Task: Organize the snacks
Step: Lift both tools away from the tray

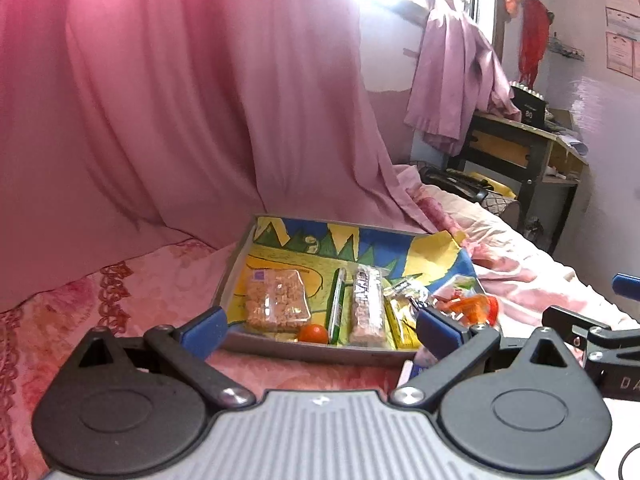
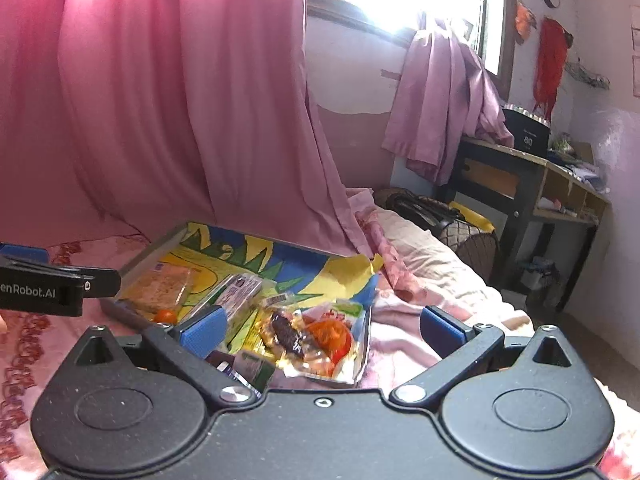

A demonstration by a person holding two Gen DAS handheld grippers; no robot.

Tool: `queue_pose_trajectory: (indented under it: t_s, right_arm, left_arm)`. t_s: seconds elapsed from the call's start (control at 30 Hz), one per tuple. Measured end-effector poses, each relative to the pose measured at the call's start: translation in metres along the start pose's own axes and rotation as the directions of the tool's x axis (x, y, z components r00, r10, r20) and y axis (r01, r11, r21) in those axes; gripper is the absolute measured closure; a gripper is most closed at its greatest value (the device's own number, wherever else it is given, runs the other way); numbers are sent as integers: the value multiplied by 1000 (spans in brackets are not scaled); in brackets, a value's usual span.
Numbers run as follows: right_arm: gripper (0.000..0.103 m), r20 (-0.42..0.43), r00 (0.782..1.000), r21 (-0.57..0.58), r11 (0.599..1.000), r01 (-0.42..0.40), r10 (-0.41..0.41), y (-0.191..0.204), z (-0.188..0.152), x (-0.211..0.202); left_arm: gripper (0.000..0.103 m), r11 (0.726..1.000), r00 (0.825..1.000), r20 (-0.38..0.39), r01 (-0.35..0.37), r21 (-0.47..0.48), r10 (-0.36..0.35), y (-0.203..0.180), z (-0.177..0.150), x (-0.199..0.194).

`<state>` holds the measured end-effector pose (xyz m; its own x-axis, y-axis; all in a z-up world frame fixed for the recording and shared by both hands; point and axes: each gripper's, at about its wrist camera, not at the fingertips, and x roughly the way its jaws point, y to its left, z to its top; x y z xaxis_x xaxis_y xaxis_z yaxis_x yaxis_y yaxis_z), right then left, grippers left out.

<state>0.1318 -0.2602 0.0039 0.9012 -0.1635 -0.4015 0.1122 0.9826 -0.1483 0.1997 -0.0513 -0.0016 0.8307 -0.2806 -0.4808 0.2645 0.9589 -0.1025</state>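
Observation:
A grey tray [image 1: 236, 264] lined with a colourful drawing lies on the pink bed and holds the snacks. In it lie a clear bag of puffed cereal [image 1: 276, 300], a green stick pack [image 1: 337, 304], a cereal bar [image 1: 367, 306], yellow packets [image 1: 402, 312], a small orange ball [image 1: 313, 333] and an orange-and-white packet [image 1: 468, 304]. My left gripper [image 1: 322, 330] hovers in front of the tray, open, with nothing between its blue pads [image 1: 206, 326]. My right gripper [image 2: 322, 324] is over the tray's [image 2: 132, 268] right end, open and not holding anything, above a pile of crinkled wrappers [image 2: 316, 340].
A pink curtain [image 1: 180, 100] hangs close behind the tray. Rumpled pink bedding [image 2: 420, 280] spreads to the right. A dark bag [image 2: 440, 216] and a wooden desk [image 2: 532, 184] stand beyond the bed, under a bright window. The left gripper's black body [image 2: 48, 288] shows at the right wrist view's left edge.

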Motion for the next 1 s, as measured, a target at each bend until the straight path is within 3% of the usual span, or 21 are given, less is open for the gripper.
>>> queue_pose_trajectory:
  t_s: [0.5,0.7,1.0]
  right_arm:
    - [1,-24,1000,51,999,-13,14,-4,-30,-78]
    - [1,-46,999,90,996,-12,17,-4,-37,-92]
    - [1,-113,994,56,998,8,-2,4,-46,-92]
  left_arm:
    - [0,994,1000,-21,-16,113,19,-16,-45,-67]
    - [0,992,998,-57,-21,124,28,-17,-62,-81]
    - [0,988,989,-120,-65,141,82,-13,-77,-85]
